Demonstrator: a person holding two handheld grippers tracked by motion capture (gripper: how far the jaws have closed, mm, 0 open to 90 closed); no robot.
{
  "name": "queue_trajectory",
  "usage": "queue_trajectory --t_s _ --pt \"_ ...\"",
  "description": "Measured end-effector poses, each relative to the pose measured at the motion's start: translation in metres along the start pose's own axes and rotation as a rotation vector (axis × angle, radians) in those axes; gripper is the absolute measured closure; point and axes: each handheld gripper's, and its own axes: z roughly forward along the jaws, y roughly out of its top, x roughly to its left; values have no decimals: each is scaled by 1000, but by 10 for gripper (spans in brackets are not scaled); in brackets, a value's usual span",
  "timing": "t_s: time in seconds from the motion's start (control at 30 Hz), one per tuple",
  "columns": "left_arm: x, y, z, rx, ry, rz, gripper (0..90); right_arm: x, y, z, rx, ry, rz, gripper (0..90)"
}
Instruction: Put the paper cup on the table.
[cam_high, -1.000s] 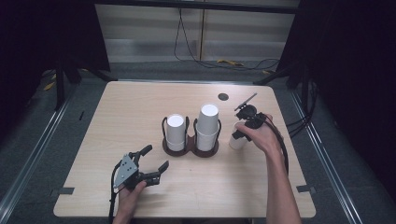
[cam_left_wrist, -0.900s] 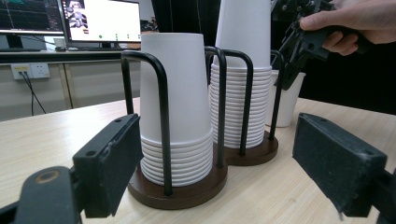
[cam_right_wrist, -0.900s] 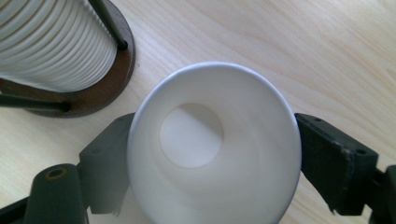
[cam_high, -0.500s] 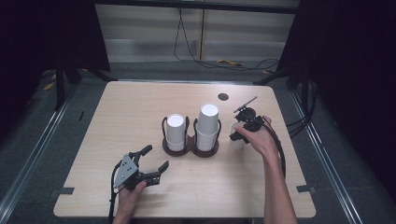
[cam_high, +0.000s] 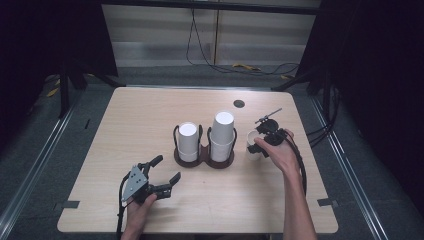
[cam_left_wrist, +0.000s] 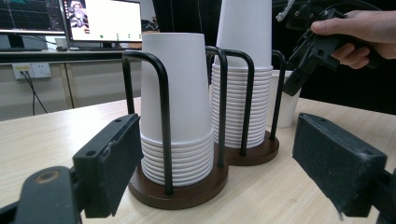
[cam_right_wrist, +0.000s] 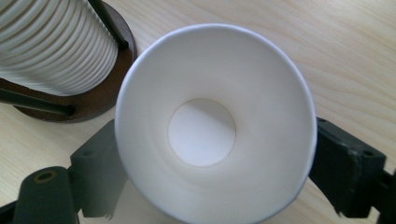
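A single white paper cup (cam_right_wrist: 212, 126) stands upright, mouth up, on the wooden table (cam_high: 150, 115), just to the right of the cup holder (cam_high: 204, 157) in the high view. The right gripper (cam_high: 260, 142) points down over it, and its jaws, which have just been opening, stand either side of the cup rim. In the right gripper view the pads sit at the rim's edge without squeezing it, and the rim keeps its round shape.

The holder is a dark double base with black wire loops. It carries a shorter stack of cups (cam_high: 188, 141) on the left and a taller stack (cam_high: 222, 135) on the right.

The left gripper (cam_high: 162, 179) rests low near the front of the table, well apart from the holder, jaws spread wide with nothing between them.
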Motion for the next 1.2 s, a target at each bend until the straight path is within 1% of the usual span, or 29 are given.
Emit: queue_trajectory --t_s 0.07,0.13,0.23,0.33,0.37,0.47,0.53,0.57,0.63,0.7,0.87,0.9,0.97,1.0,1.07,1.13,1.17,1.2 --pt "0 0 0 0 1 0 157 0 -3 -1 -17 9 -1 153" --pt "0 0 0 0 1 1 157 0 -7 -1 -28 -3 11 140" --pt "0 0 0 0 1 0 157 0 -12 -3 -48 1 20 147" --pt "0 0 0 0 1 0 157 0 -16 -5 -75 6 41 144" --pt "0 0 0 1 1 1 157 1 -18 -5 -87 1 53 143" --pt "0 0 0 1 1 1 157 4 -22 -5 -100 -16 62 145" --pt "0 0 0 2 2 1 157 6 -24 -6 -122 -7 75 147" --pt "0 0 0 2 2 1 157 7 -25 -7 -130 -14 80 148" --pt "0 0 0 1 1 2 157 9 -28 -7 -130 -47 85 142" --pt "0 0 0 1 5 2 158 9 -30 -7 -125 -48 89 143" --pt "0 0 0 3 6 3 158 12 -39 -7 -181 -42 122 143" --pt "0 0 0 1 6 2 158 13 -41 -7 -185 -45 130 142" --pt "0 0 0 3 5 3 158 14 -48 -7 -215 -50 136 140" --pt "0 0 0 4 6 3 158 16 -51 -8 -232 -48 146 138" --pt "0 0 0 2 10 4 160 19 -57 -10 -268 -59 149 137" --pt "0 0 0 4 6 4 161 21 -64 -12 -307 -58 164 136" --pt "0 0 0 4 7 4 161 23 -66 -13 -327 -62 179 135" --pt "0 0 0 4 7 4 162 24 -70 -14 -351 -68 184 134"
